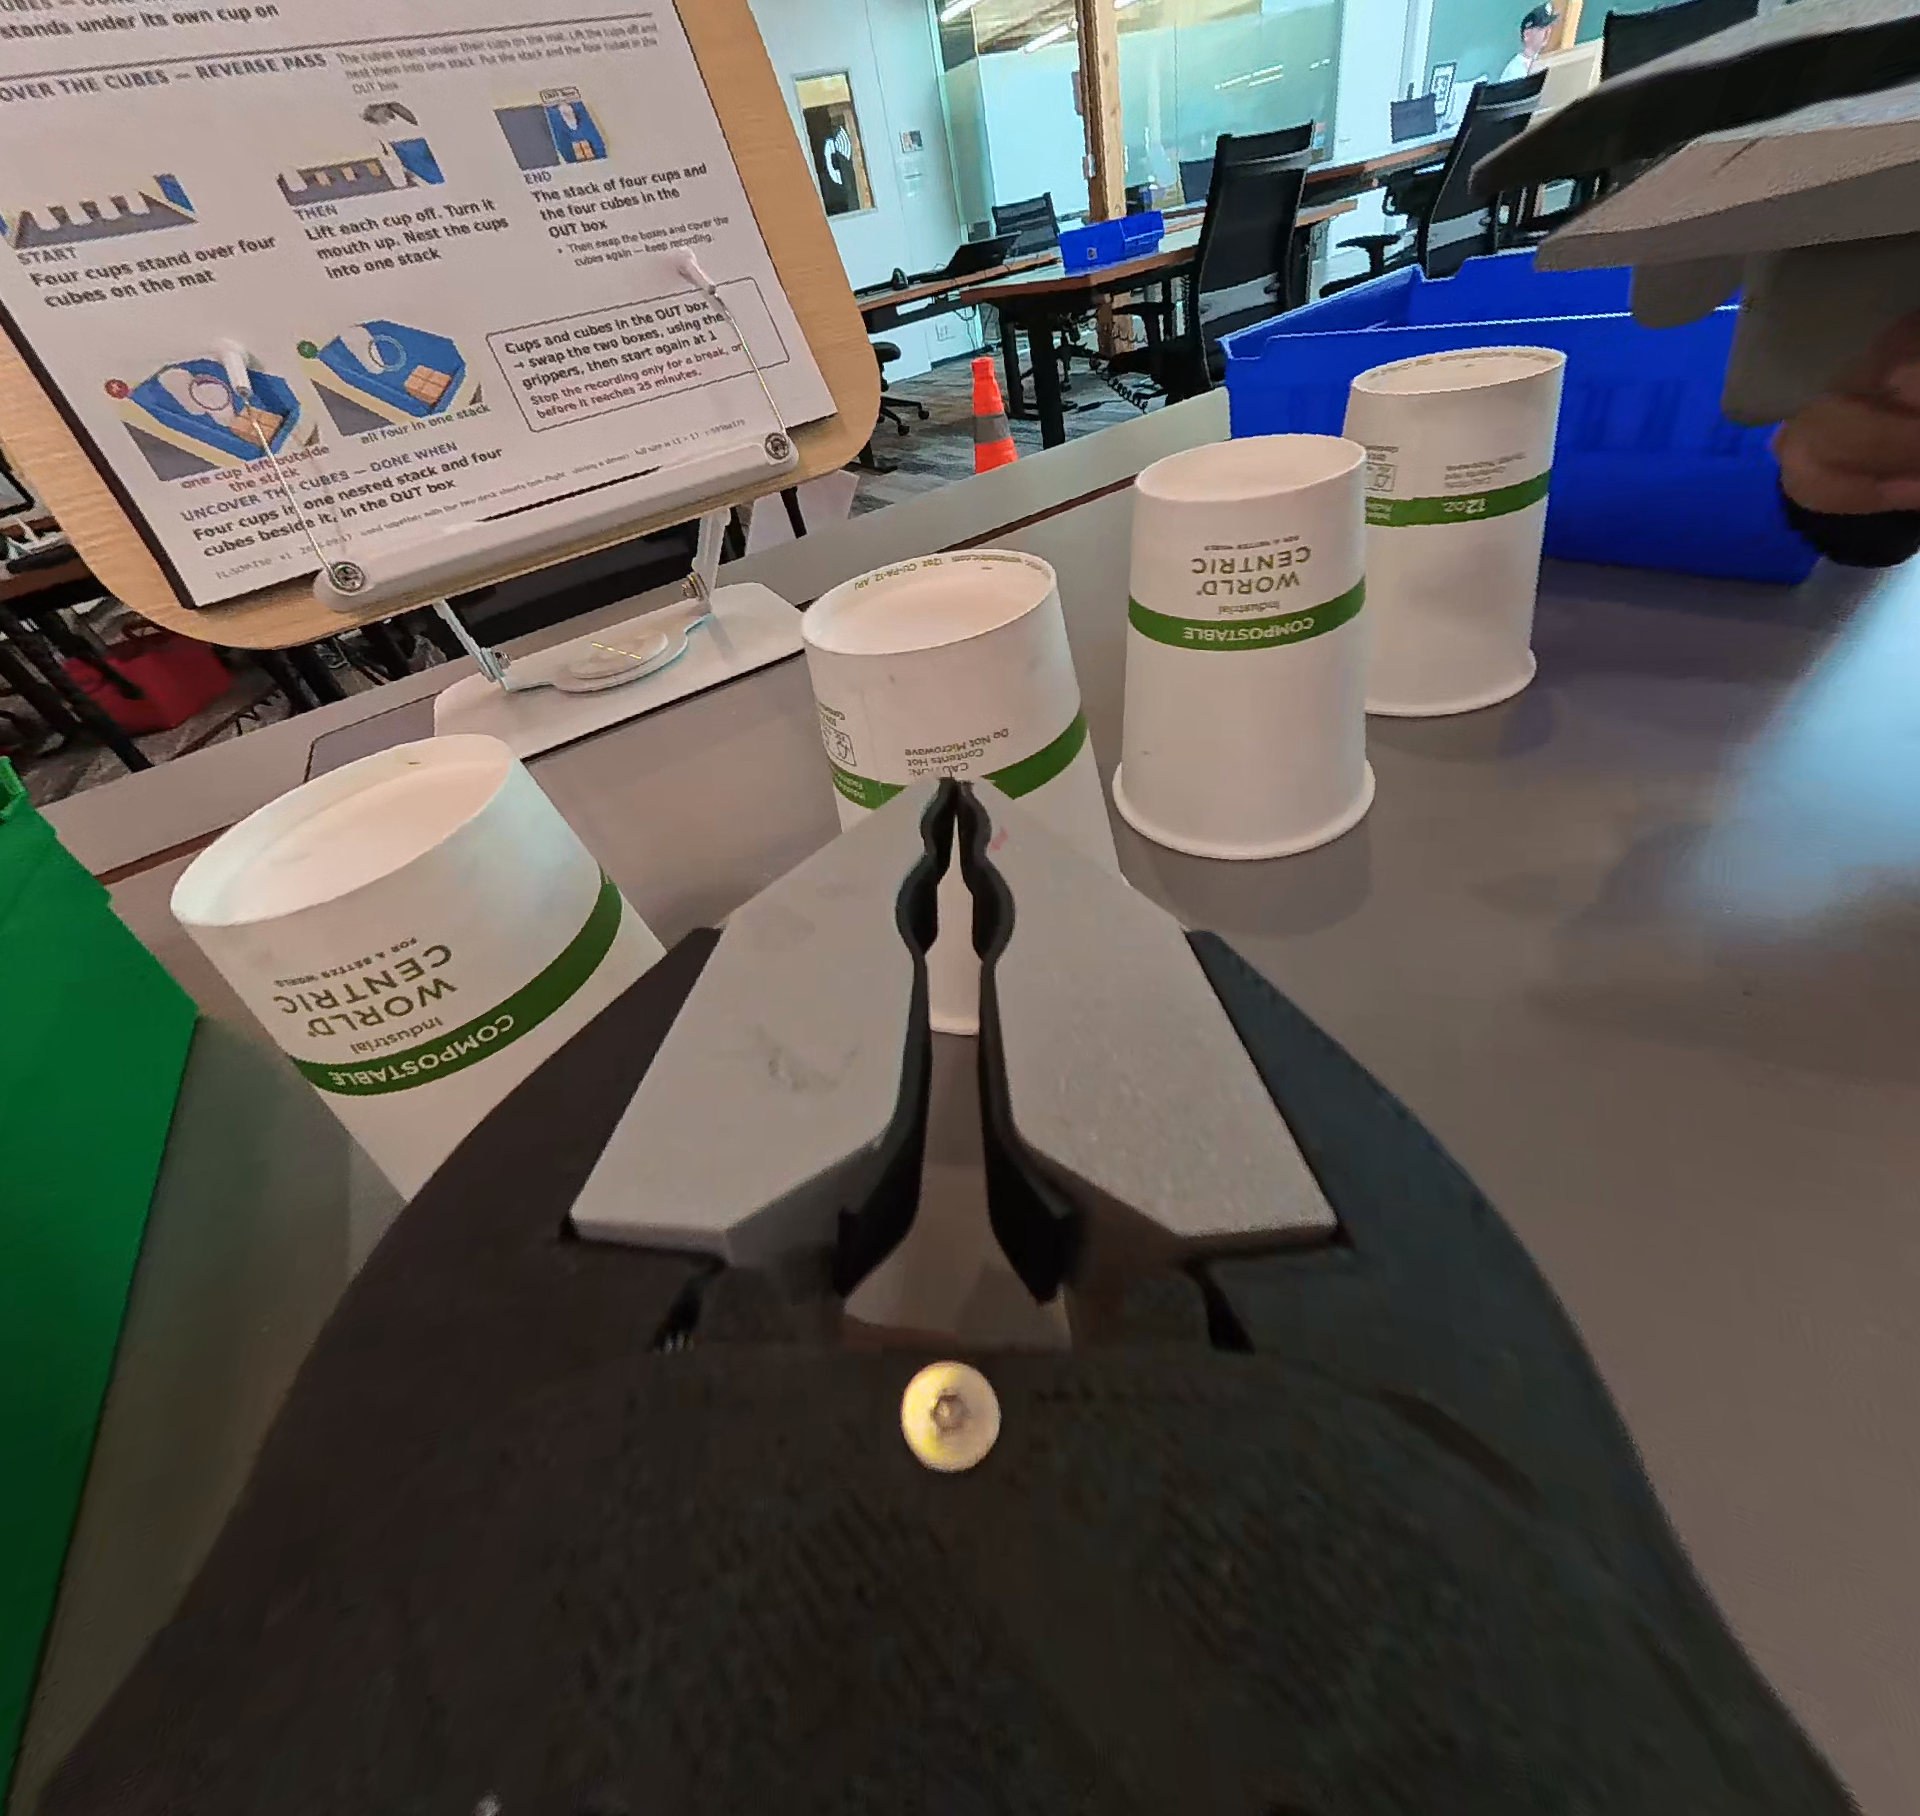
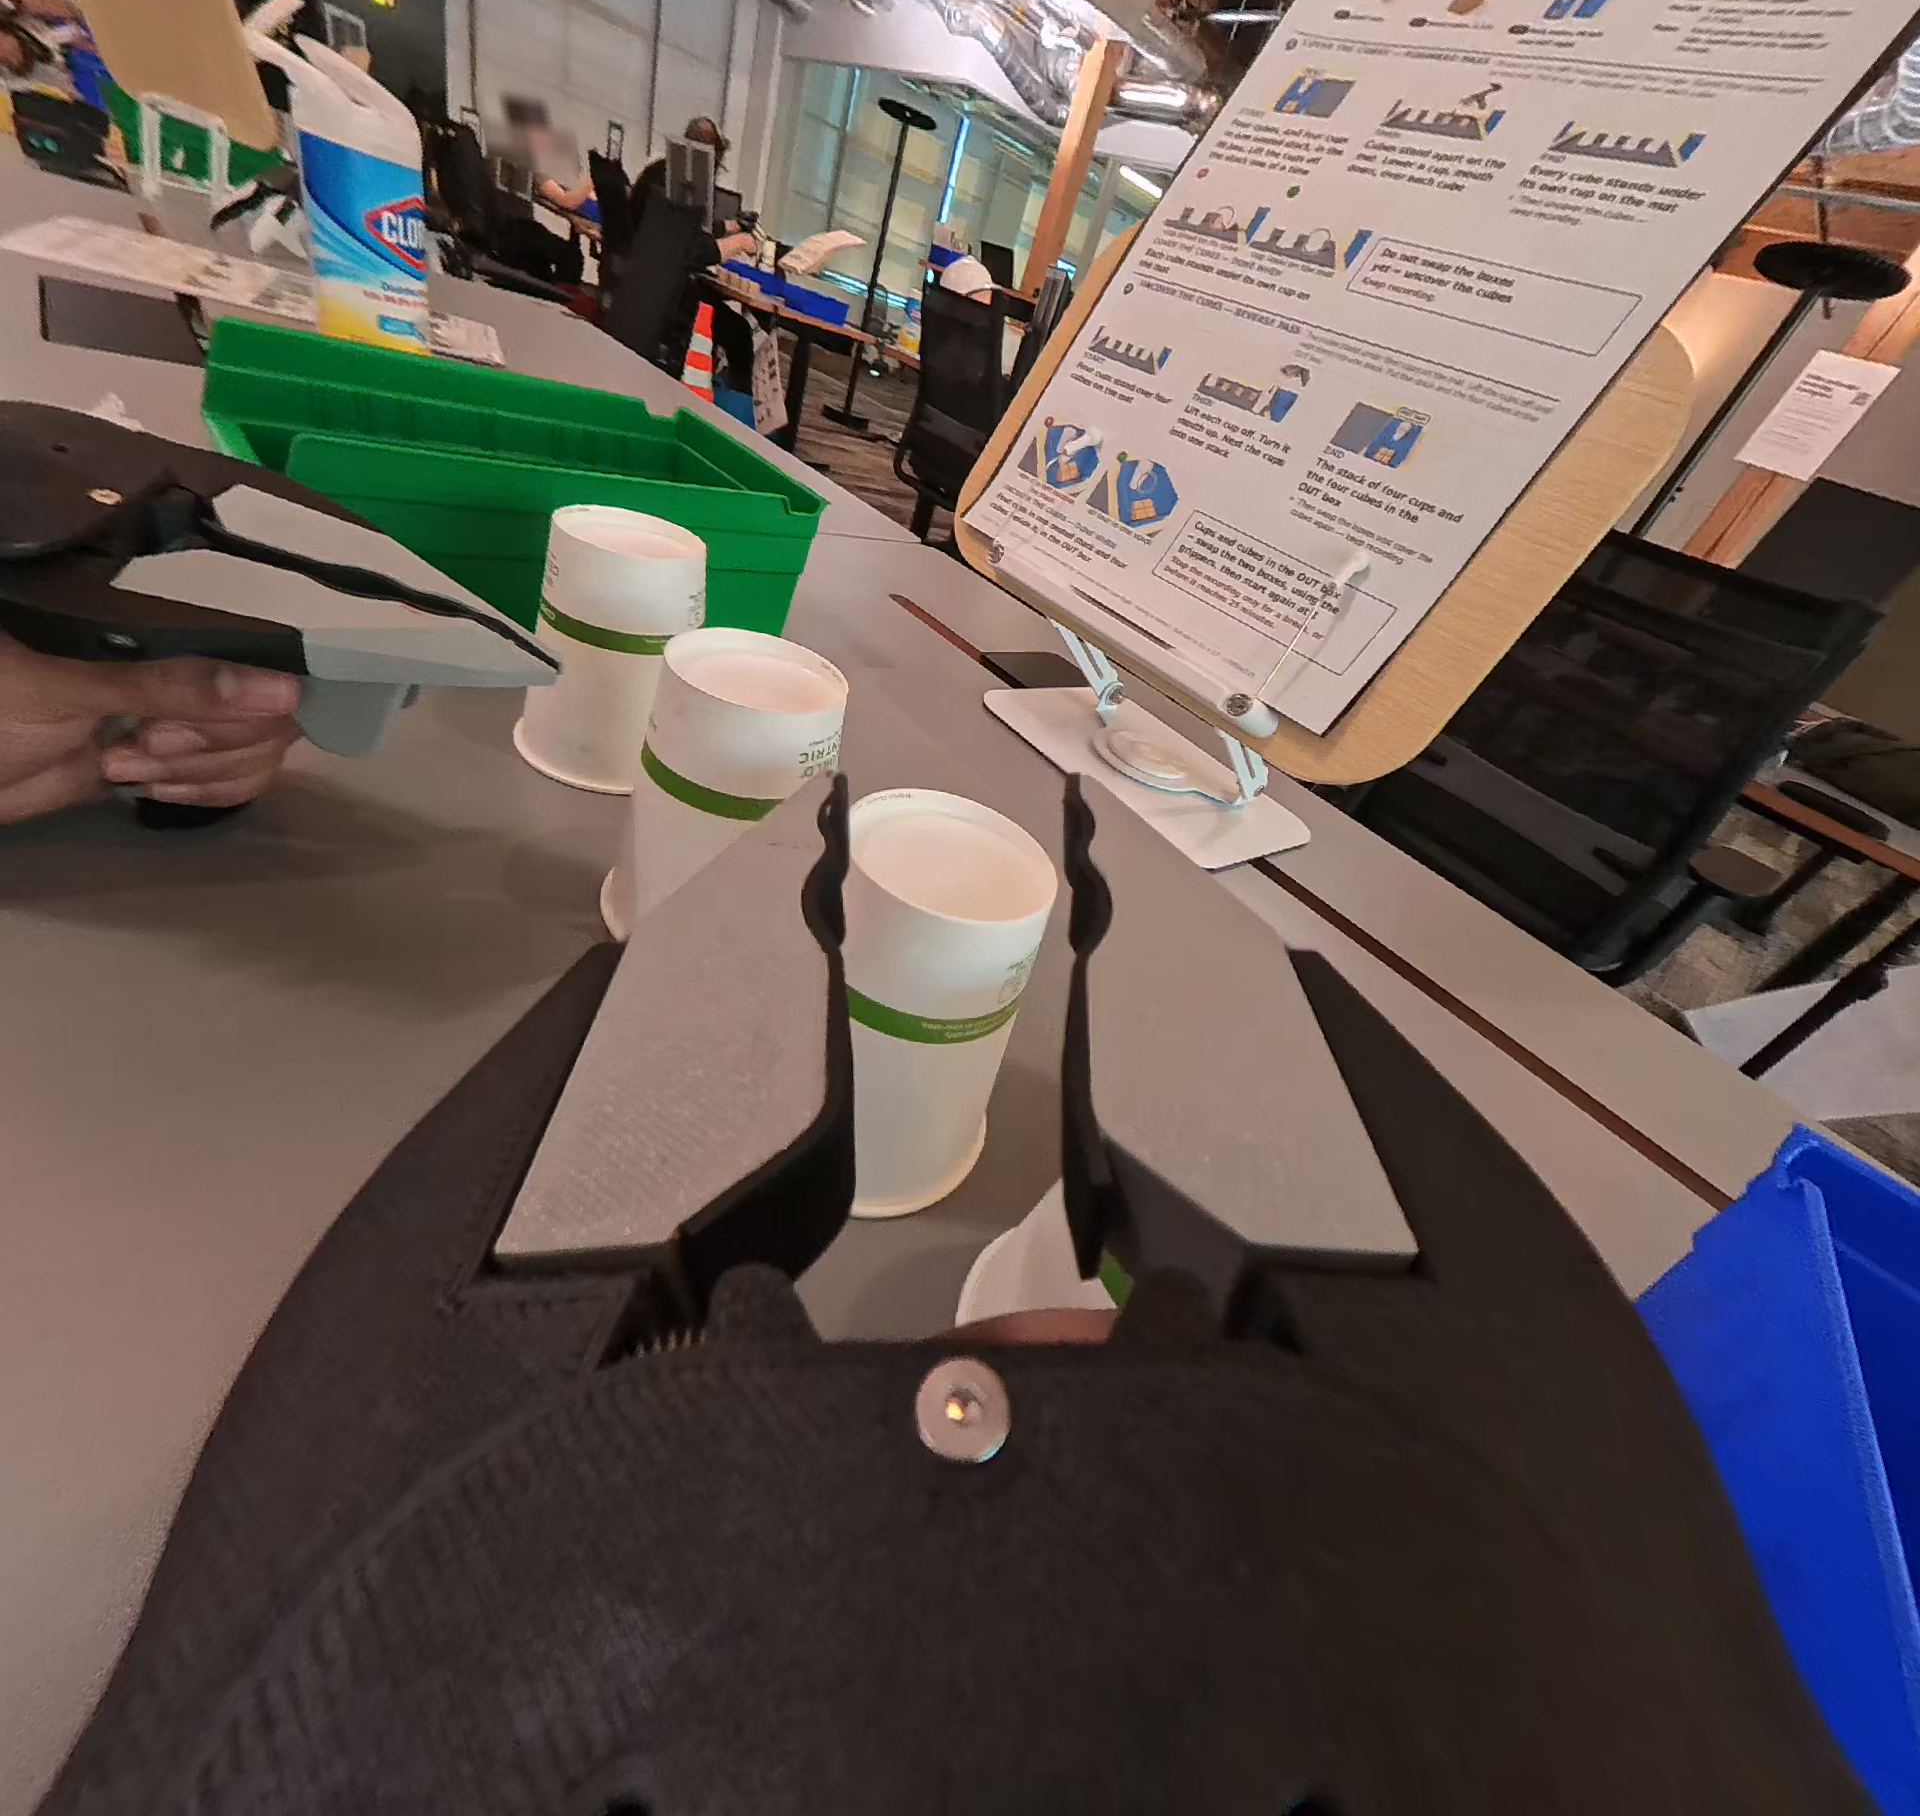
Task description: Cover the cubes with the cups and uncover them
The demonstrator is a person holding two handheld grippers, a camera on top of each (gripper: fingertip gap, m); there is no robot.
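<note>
4 white green-band cups [image 1: 1242, 644] upside-down, in row on table [image 1: 1558, 1039].

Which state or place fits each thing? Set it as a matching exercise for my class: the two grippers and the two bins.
Things:
1. left gripper
2. right gripper
3. green bin
4. blue bin

States or places:
A. at the end of the row of cups beside the right gripper
B. fingers apart
C. fingers shut together
D. at the end of the row beside the left gripper

Pairs: 1-C, 2-B, 3-D, 4-A
</note>
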